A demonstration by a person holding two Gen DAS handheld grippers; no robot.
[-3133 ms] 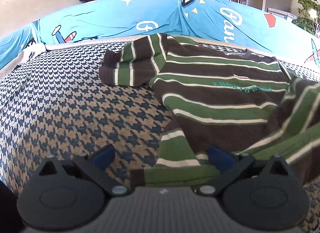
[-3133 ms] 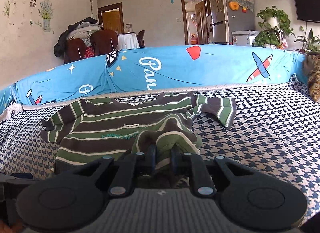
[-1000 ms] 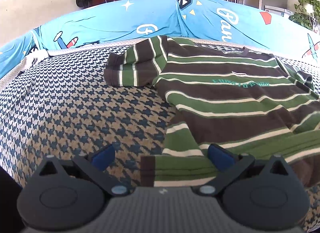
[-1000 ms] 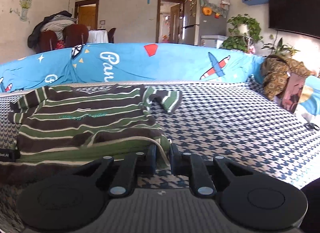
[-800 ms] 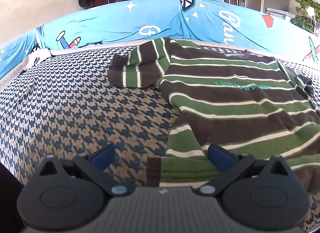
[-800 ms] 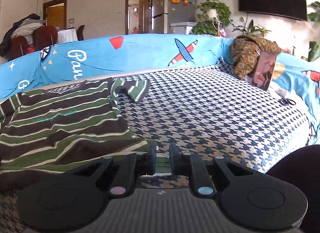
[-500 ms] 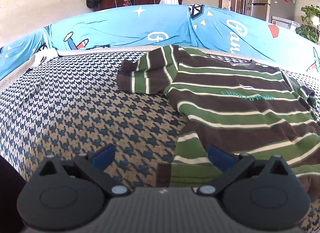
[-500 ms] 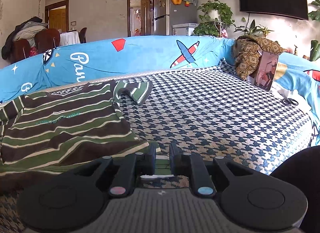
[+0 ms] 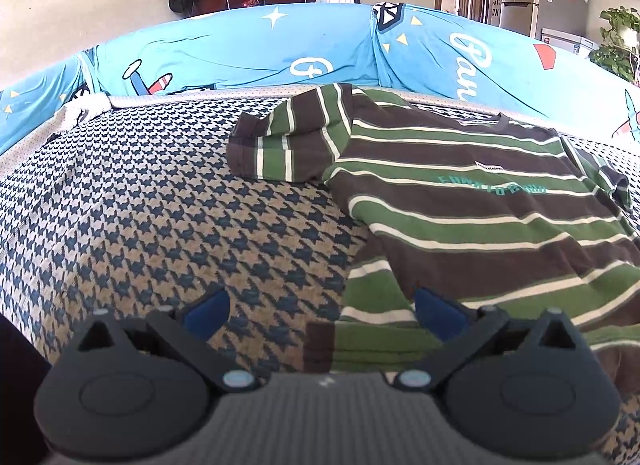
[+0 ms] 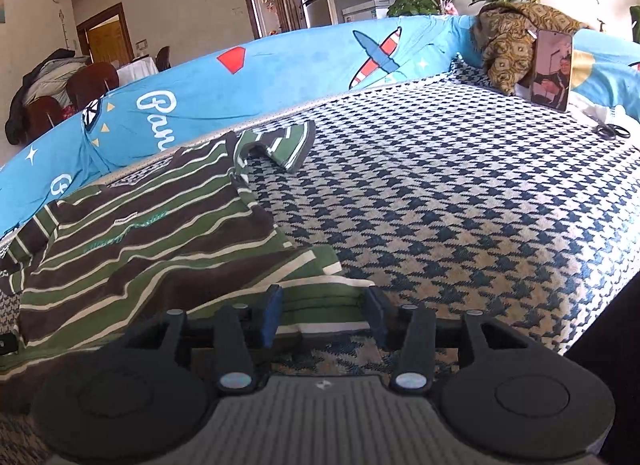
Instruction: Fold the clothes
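Striped shirt laid flat on houndstooth cover. L gripper held wide open at hem. R gripper jaws just opened, hem between pads, not pinched.

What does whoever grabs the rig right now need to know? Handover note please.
Left tool: open, hem corner of the striped shirt lies between its fingers, not pinched.
Right tool: jaws have just been opening; the shirt's other hem corner lies between them, pads off it.
Shirt: spread face up on the houndstooth cover, collar toward the blue bolster, both sleeves out to the sides, lower part still rumpled.
Done: shirt laid out and pulled roughly flat.
Left: all folds; probably sleeves in first, then hem up to the collar.
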